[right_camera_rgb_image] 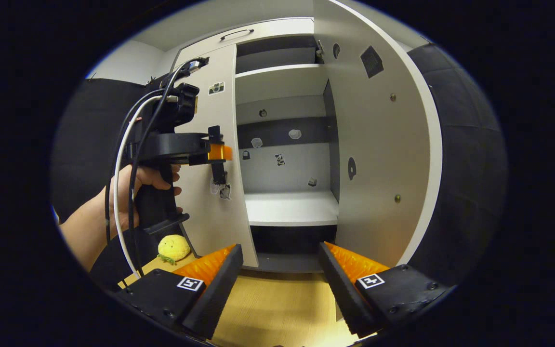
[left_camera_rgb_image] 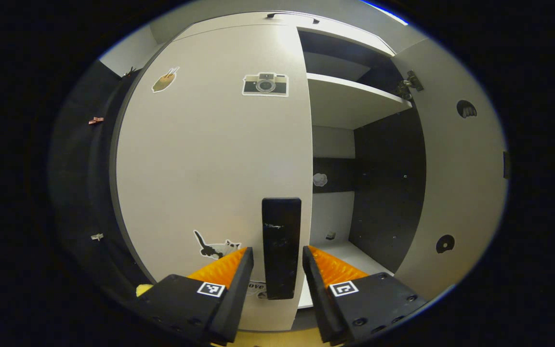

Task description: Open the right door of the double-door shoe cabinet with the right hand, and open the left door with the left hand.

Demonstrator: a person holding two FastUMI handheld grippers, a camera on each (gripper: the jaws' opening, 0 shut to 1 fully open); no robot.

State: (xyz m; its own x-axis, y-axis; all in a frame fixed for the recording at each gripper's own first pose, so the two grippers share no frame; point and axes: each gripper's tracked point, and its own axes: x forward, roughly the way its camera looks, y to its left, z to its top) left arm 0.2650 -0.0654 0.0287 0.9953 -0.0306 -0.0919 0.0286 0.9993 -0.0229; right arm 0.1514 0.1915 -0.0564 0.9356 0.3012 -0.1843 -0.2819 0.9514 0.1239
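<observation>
The shoe cabinet (right_camera_rgb_image: 277, 144) is standing straight ahead in both views, with its right door (right_camera_rgb_image: 378, 144) already swung wide and its left door (left_camera_rgb_image: 210, 159) lying flat and closed, so the step in hand looks to be the left-hand pull. Going from the left in the left gripper view, the closed door is carrying a few stickers, a camera sticker (left_camera_rgb_image: 265, 85) high up and a cat sticker (left_camera_rgb_image: 215, 248) low down, and the black door handle (left_camera_rgb_image: 281, 246) is sitting at its right edge, beside the open half with its white shelf (left_camera_rgb_image: 350, 101). The left gripper (left_camera_rgb_image: 277, 262) is spread, its fingers flanking the handle on either side with a gap to each, not yet pressing on it. To do this well, I judge the fingers should be closing squarely on the handle before any pull, and the pull should be following the door's arc about its left-side hinges rather than running straight back, or the grip may be slipping off. In the right gripper view, a hand (right_camera_rgb_image: 135, 193) is holding the left gripper level by its upright grip, forearm rising from lower left, cables trailing; a yellow plush toy (right_camera_rgb_image: 174, 247) is lying below it. The right gripper (right_camera_rgb_image: 280, 270) is hanging spread and empty, drawn back over the wooden floor (right_camera_rgb_image: 272, 308) in front of the opened half.
</observation>
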